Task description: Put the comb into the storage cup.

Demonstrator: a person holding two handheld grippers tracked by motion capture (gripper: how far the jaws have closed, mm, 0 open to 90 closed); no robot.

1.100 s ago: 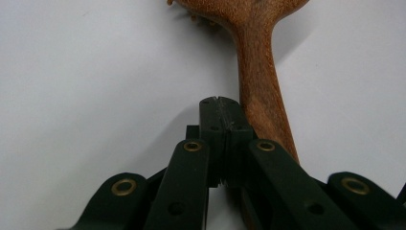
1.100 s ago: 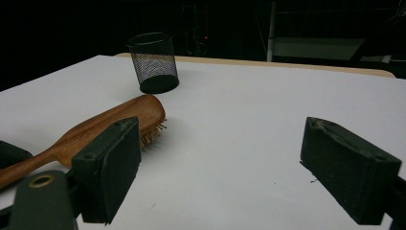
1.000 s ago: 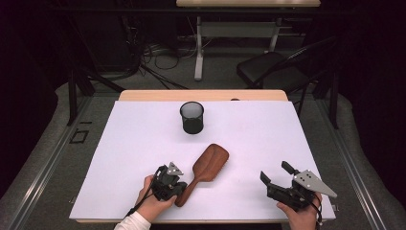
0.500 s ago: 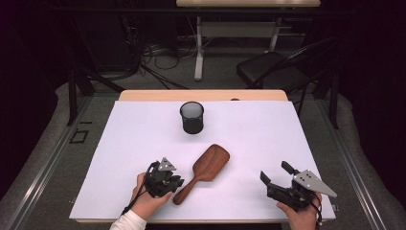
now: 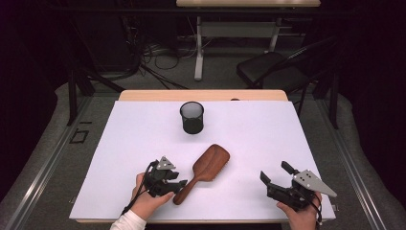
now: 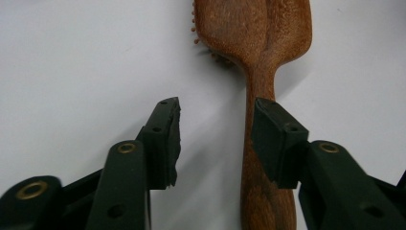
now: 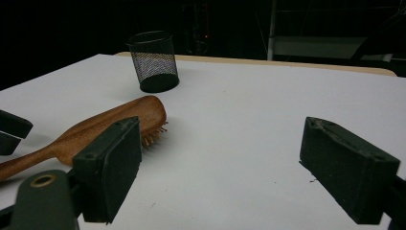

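A brown wooden hairbrush (image 5: 208,166) lies bristles down on the white tabletop (image 5: 143,139), its handle pointing at the person's left hand. My left gripper (image 5: 181,185) sits at the handle's end, and its jaws have just been opening. In the left gripper view the hairbrush (image 6: 253,28) runs under the right-hand jaw, the left gripper (image 6: 215,108) is open, and no pad presses on the wood. My right gripper (image 5: 274,171) rests open near the front right edge with nothing between its fingers. From the right gripper (image 7: 220,139) the hairbrush (image 7: 115,122) lies to the left.
A black mesh cup (image 5: 192,117) stands upright at the far middle of the table, and the mesh cup (image 7: 153,60) is beyond the brush in the right gripper view. Past the far wooden table edge (image 5: 201,95) are a black chair (image 5: 275,69), desk legs and floor cables.
The left gripper's jaws have opened and let go of the brush handle, and the hand has drawn back slightly left. The brush now lies flat. The right gripper has not moved.
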